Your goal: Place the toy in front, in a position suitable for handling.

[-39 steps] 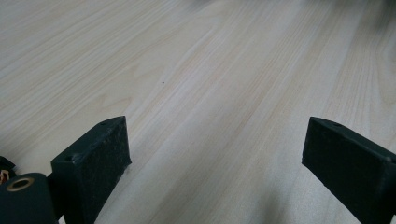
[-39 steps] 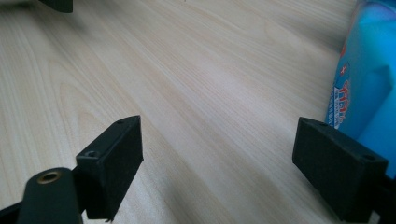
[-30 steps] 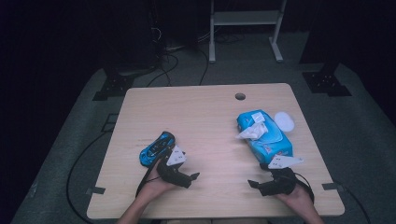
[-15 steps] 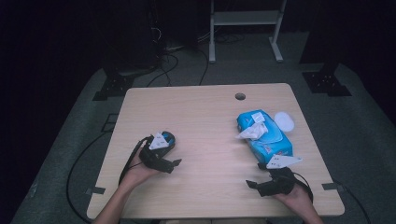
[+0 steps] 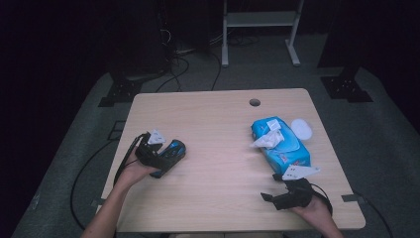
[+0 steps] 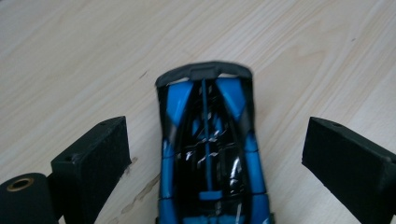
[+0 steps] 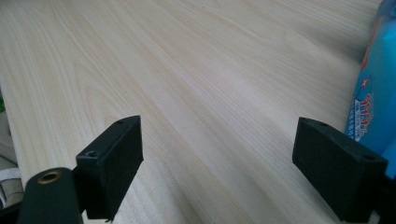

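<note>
Now straddling one toy car [image 6: 208, 154], left tool [image 6: 215, 154] gapes — right tool [image 7: 217, 163] spread too.

Both grippers are showing up matte black: the left gripper [image 5: 157, 152] and the right gripper [image 5: 287, 196] are each carrying a pale grey three-cornered plate on top and trailing a black cable. Up close, the jaws are looking like blocky, square-edged pads with small screw holes, and a brass-ringed hole is glinting at lower left. The forearms are coming in bare, sleeveless.
</note>
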{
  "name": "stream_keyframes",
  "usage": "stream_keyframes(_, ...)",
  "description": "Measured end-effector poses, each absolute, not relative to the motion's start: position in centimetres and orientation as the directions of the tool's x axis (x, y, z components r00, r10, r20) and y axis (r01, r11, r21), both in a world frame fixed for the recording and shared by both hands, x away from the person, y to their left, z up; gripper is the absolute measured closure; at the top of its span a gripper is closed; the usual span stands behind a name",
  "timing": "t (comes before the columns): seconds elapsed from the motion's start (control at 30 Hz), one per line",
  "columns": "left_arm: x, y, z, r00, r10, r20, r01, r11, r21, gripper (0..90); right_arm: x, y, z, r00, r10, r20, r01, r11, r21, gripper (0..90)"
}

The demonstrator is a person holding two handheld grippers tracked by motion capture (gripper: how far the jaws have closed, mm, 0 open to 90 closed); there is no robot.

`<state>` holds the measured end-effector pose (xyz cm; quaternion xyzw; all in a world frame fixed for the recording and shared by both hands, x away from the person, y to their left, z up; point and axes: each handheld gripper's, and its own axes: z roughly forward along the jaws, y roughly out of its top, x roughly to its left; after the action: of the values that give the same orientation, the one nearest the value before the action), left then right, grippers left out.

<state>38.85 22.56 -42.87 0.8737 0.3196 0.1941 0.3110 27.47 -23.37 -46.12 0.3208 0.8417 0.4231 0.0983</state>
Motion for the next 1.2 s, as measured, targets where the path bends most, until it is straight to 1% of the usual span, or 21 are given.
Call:
stream_keyframes(0.07, 39.3, 22.8, -43.2, 0.722, 0.677, 0.142, 0.455, -0.620, 0.639, 7.1, 27.5, -23.3, -46.2, -0.778, 0.619, 0.108, 0.458, 0.441, 0.772, 15.4)
stream_keyframes(0.1, 39.3, 22.8, -43.2, 0.722, 0.677, 0.142, 0.455, -0.620, 0.639, 7.0, 27.5, -23.3, -46.2, -0.778, 0.619, 0.108, 0.458, 0.441, 0.772, 15.4)
stream_keyframes(0.5, 40.6, 22.1, -44.5, 0.734, 0.675, 0.075, 0.531, -0.639, 0.557, 7.8, 27.5, -22.9, -46.4, -0.790, 0.603, 0.111, 0.460, 0.464, 0.757, 15.4)
stream_keyframes(0.7, 41.2, 22.0, -44.9, 0.729, 0.683, 0.048, 0.575, -0.649, 0.497, 8.1, 27.5, -22.9, -46.5, -0.791, 0.601, 0.117, 0.465, 0.466, 0.753, 15.4)
stream_keyframes(0.77, 41.4, 21.9, -44.9, 0.738, 0.673, 0.045, 0.572, -0.660, 0.488, 12.4, 27.4, -22.9, -46.5, -0.792, 0.599, 0.115, 0.463, 0.467, 0.753, 15.4)
stream_keyframes(0.83, 41.6, 21.7, -44.9, 0.741, 0.669, 0.056, 0.577, -0.677, 0.457, 12.7, 27.5, -22.9, -46.5, -0.793, 0.598, 0.116, 0.463, 0.469, 0.752, 15.4)
stream_keyframes(0.87, 41.6, 21.7, -44.9, 0.741, 0.669, 0.060, 0.575, -0.679, 0.457, 13.0, 27.5, -22.9, -46.5, -0.792, 0.599, 0.118, 0.466, 0.468, 0.751, 15.4)
stream_keyframes(0.9, 41.7, 21.6, -44.9, 0.740, 0.671, 0.050, 0.583, -0.676, 0.450, 14.8, 27.5, -22.9, -46.5, -0.792, 0.599, 0.118, 0.466, 0.468, 0.751, 15.4)
stream_keyframes(1.0, 42.0, 21.5, -45.1, 0.744, 0.667, 0.038, 0.595, -0.688, 0.416, 15.6, 27.4, -22.9, -46.5, -0.793, 0.598, 0.118, 0.465, 0.469, 0.751, 15.4)
stream_keyframes(1.03, 42.1, 21.5, -45.1, 0.749, 0.662, 0.033, 0.594, -0.693, 0.409, 17.8, 27.4, -22.9, -46.5, -0.793, 0.598, 0.119, 0.466, 0.469, 0.751, 15.4)
stream_keyframes(1.2, 42.4, 21.4, -45.1, 0.749, 0.663, 0.015, 0.609, -0.697, 0.380, 18.8, 27.5, -22.9, -46.6, -0.795, 0.595, 0.119, 0.465, 0.473, 0.748, 15.4)
